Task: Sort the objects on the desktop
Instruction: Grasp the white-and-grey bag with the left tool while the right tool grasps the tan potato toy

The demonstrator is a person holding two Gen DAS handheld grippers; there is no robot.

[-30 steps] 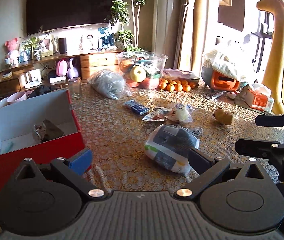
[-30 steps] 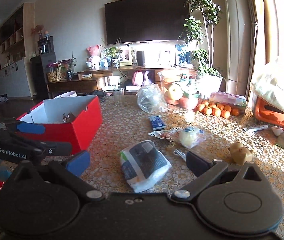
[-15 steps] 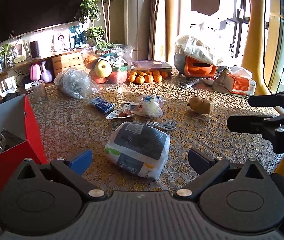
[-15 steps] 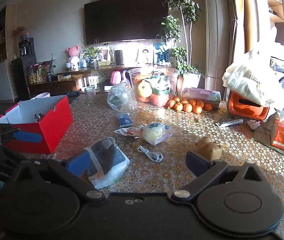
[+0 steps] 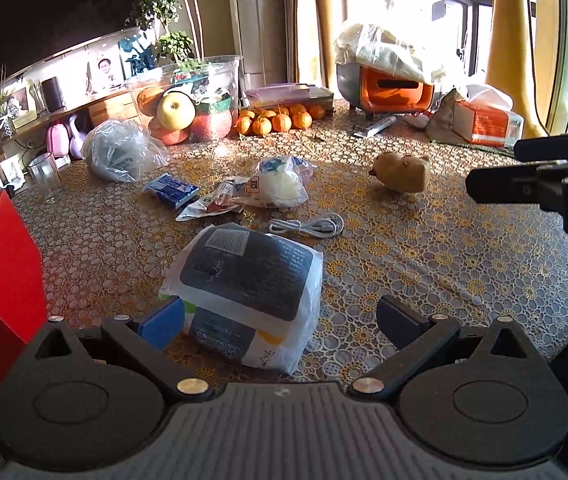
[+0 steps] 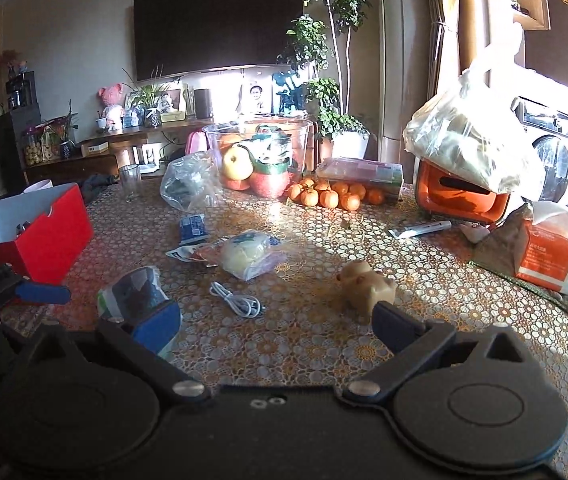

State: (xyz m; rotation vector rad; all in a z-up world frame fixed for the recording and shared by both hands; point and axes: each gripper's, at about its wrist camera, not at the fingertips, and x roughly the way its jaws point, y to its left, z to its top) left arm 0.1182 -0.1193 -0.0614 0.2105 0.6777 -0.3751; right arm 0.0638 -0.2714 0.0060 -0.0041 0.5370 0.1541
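The left gripper (image 5: 280, 318) hangs low over the table (image 5: 424, 264) with its jaws spread wide on either side of the near end of the tissue pack (image 5: 250, 284); contact cannot be confirmed. The right gripper (image 6: 276, 322) is likewise spread apart and holds nothing. The white cable (image 6: 238, 302) lies ahead between its fingers, and the tan toy (image 6: 366, 286) is just beyond its right finger. The red box (image 6: 40, 232) stands at the table's left.
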